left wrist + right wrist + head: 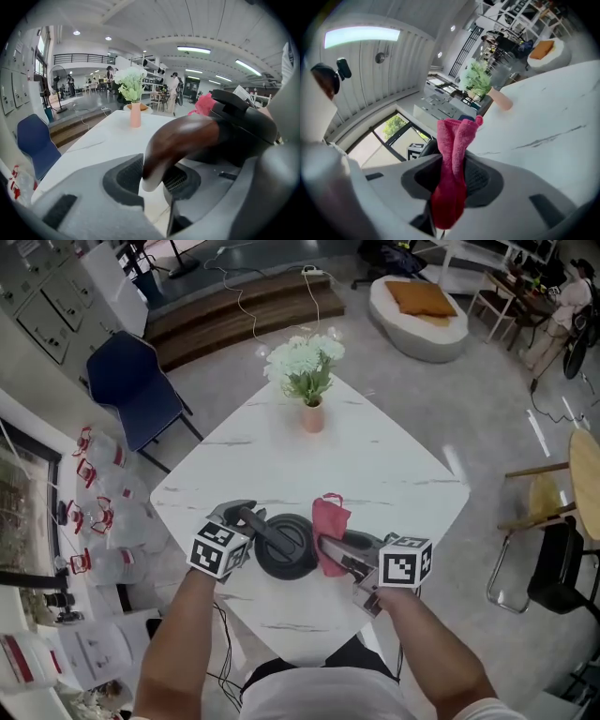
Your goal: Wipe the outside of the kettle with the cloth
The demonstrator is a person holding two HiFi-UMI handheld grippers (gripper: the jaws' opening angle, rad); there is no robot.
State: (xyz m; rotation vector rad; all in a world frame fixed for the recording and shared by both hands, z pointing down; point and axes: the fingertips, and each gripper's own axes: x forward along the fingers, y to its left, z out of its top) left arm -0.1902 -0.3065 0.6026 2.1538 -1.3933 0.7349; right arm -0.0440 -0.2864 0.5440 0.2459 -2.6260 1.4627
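Grip: left gripper (157,180) clamped the kettle handle (187,136); right gripper (451,176) pinched the pink cloth (330,519), best pressed flat against the kettle (286,547).

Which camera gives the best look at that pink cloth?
The right gripper view: the pink cloth fills the middle, pinched between the jaws. The head view shows it small beside the kettle; the left gripper view shows only a pink scrap behind it.
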